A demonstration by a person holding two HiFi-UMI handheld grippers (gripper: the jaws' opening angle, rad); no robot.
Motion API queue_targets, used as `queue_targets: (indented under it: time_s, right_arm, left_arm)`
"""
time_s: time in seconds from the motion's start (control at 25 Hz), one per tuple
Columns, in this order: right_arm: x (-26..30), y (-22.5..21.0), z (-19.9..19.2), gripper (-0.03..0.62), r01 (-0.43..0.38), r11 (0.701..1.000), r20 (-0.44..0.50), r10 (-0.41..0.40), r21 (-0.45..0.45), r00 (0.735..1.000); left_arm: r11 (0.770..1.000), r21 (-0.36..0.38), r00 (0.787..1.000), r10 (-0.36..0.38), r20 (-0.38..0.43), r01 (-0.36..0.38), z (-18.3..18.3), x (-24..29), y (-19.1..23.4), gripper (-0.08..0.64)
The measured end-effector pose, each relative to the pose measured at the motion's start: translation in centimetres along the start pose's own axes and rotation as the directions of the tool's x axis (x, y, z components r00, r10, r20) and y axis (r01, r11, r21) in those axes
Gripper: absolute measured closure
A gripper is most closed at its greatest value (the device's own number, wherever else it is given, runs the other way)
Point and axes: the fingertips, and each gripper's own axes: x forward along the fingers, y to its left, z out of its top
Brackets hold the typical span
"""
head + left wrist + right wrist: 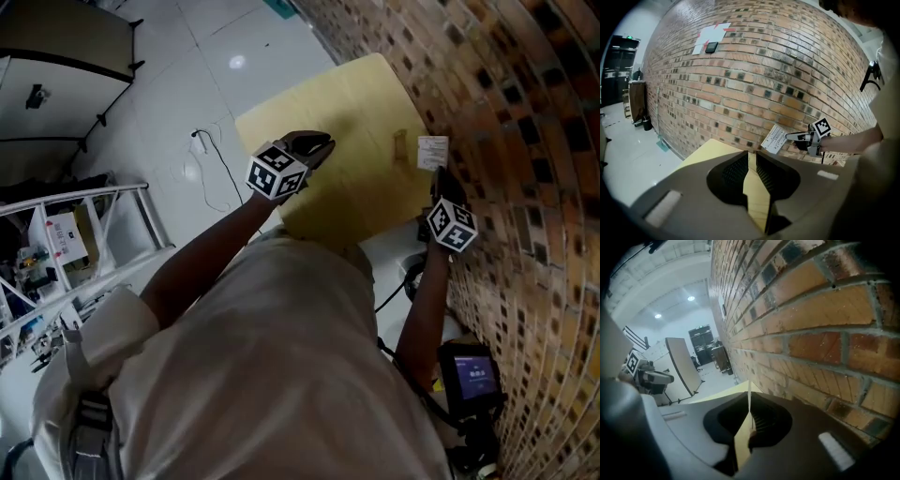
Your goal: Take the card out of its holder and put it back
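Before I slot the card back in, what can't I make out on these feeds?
- Print on the card: too small in the left tool view and the head view, and edge-on in the right tool view.
- Slot of the holder: the holder is only a tiny pale shape in the head view and is absent from both tool views.
- Near edge of the table: covered by the person's torso in the head view.

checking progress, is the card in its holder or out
Out: the right gripper holds the card in the air beside the brick wall.
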Motion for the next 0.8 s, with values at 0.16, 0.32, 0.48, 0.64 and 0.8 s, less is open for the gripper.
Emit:
queue_targets:
  time_s: [0.16, 0.32, 0.48, 0.64, 0.8]
  right_arm:
    - [2.8, -0.3, -1.4, 0.58, -0.022, 1.0, -0.045, 0.022, -0.011, 0.999]
    - [4.9, -0.3, -2.4, 0.58, -0.038, 0.999, -0.075, 0.038, -0.003, 0.996]
    - [6.6, -0.2, -3.3, 0.58, -0.045, 0.999, -0.1, 0.044, -0.009, 0.994]
    - [7.6, -0.2, -4.4, 0.58, -0.047, 0.999, -0.13, 0.045, -0.014, 0.991]
    - [8.1, -0.4, -5.4, 0.58, -0.023, 0.999, -0.149, 0.018, -0.032, 0.989]
  left_arm:
    - [1.0, -0.007, 1.0, 0.017, -0.004, -0.017, -0.2, -0.1, 0.0, 0.486]
    - [1.0, 0.003, 1.0, 0.003, -0.007, -0.003, -0.1, -0.2, -0.6, 0.479]
    - [1.0, 0.011, 1.0, -0.004, -0.017, 0.005, -0.2, -0.3, -1.0, 0.479]
    - [1.0, -0.004, 1.0, 0.004, -0.021, -0.004, -0.5, -0.4, -0.9, 0.479]
    - [1.0, -0.012, 1.0, 0.013, -0.027, -0.014, -0.8, -0.7, -0.4, 0.479]
